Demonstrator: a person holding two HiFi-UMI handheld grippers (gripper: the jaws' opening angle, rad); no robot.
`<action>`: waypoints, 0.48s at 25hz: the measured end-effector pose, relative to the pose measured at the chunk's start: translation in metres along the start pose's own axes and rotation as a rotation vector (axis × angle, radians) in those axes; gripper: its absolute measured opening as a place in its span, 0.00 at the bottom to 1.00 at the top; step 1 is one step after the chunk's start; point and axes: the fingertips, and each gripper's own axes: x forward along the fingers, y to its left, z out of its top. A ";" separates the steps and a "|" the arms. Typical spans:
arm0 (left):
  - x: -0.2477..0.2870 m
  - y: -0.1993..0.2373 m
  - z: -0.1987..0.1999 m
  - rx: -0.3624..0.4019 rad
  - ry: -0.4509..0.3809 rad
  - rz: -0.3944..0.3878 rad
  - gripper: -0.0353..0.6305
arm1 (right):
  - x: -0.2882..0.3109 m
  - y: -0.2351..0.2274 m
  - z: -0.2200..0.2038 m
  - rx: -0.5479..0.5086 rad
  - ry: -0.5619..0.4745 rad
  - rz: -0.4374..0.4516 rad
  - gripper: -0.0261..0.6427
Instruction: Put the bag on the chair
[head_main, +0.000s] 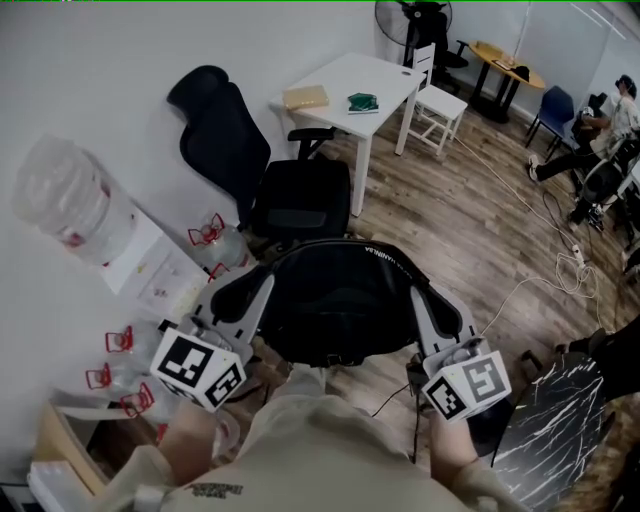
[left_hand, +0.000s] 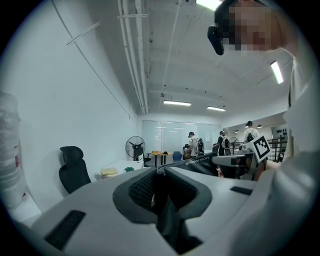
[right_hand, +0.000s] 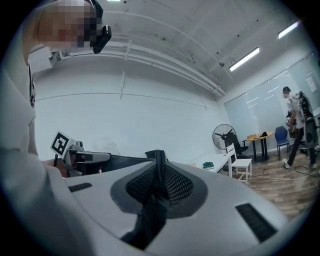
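Observation:
I hold a black bag (head_main: 340, 300) up in front of me, between both grippers. In the head view my left gripper (head_main: 262, 283) grips the bag's left edge and my right gripper (head_main: 418, 293) its right edge. The left gripper view has the jaws shut on a black strap of the bag (left_hand: 161, 197). The right gripper view likewise has the jaws closed on a black strap (right_hand: 158, 180). A black office chair (head_main: 298, 198) with a tall backrest stands just beyond the bag, its seat facing me; the same chair (left_hand: 74, 169) stands by the wall in the left gripper view.
A white table (head_main: 385, 75) with books stands behind the chair, a white wooden chair (head_main: 438, 106) next to it. Large water bottles (head_main: 62, 200) line the left wall. Cables (head_main: 560, 265) trail over the wooden floor. A dark marbled tabletop (head_main: 560, 420) sits at my lower right.

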 end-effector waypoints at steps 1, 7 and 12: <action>0.005 0.004 0.001 -0.002 -0.002 -0.002 0.15 | 0.005 -0.003 0.001 -0.004 -0.002 -0.004 0.13; 0.041 0.043 0.008 -0.015 -0.015 -0.005 0.15 | 0.056 -0.021 0.009 -0.016 0.002 -0.011 0.13; 0.082 0.089 0.022 -0.031 -0.039 -0.023 0.15 | 0.111 -0.038 0.023 -0.028 -0.015 -0.039 0.13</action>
